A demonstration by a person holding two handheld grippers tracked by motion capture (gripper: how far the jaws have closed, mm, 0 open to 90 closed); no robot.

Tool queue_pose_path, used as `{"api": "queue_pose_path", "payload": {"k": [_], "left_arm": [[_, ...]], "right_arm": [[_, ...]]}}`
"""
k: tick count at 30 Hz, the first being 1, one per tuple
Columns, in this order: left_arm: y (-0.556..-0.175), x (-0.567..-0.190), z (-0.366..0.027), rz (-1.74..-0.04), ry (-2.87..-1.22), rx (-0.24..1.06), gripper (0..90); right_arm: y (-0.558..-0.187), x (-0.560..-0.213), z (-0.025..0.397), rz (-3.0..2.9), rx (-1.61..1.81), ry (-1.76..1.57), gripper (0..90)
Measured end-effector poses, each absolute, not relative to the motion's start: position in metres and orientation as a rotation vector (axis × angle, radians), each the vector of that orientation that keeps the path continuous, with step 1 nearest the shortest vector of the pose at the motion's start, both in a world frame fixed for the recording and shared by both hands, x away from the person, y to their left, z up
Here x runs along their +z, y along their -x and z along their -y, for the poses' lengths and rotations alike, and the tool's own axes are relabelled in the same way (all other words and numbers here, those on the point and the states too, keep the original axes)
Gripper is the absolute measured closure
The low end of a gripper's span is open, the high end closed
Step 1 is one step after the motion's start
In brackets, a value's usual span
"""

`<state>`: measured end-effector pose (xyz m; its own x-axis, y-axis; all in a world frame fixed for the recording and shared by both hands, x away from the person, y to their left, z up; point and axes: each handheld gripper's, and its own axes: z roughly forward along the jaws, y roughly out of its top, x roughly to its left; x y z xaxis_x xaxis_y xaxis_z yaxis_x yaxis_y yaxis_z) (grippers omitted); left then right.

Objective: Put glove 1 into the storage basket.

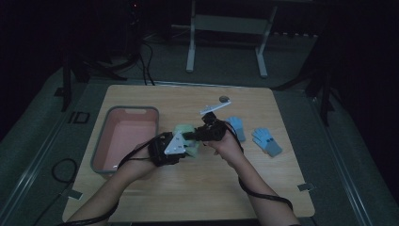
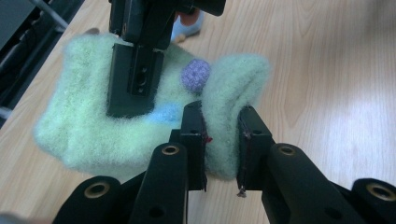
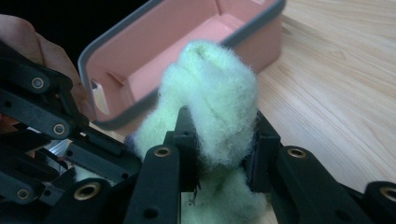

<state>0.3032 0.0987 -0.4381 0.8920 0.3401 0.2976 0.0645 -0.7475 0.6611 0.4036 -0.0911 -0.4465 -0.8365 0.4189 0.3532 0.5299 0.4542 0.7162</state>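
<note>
In the high view, a wooden table carries a pink bin with a grey rim at the left. Just right of the bin, the two hands meet over a pale green sock near the table's middle. The left gripper and the right gripper both close in on the sock, one from each side. Two blue gloves lie on the wood well to the right, and a small dark disc sits near the far edge.

In the left gripper view, the sock lies fluffy on the wood, with a purple bobble and a blue patch on it. The left gripper has its jaws narrowed on a raised fold of the sock, pinching it between the pads. The right gripper comes down from above and presses into the sock farther back.

In the right gripper view, the right gripper clamps a bunched wad of the sock, which bulges up between the jaws. The bin stands just behind, open side showing. The left gripper's black linkage sits at the left, with part of a hand above it.
</note>
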Motion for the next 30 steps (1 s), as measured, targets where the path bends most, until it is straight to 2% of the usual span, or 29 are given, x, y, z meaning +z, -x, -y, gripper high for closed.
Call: {"api": "queue_pose_path", "payload": {"k": [17,30], "left_arm": [[-0.293,-0.428,-0.159,-0.383,-2.384,0.583,76.6],[-0.286,-0.438,-0.211,-0.480,-2.382,0.601,76.6]], "right_arm": [[-0.406,-0.435,0.021,2.570,-1.331,0.742,70.8],[-0.409,-0.447,-0.036,2.524,-1.326,0.702,70.7]]}}
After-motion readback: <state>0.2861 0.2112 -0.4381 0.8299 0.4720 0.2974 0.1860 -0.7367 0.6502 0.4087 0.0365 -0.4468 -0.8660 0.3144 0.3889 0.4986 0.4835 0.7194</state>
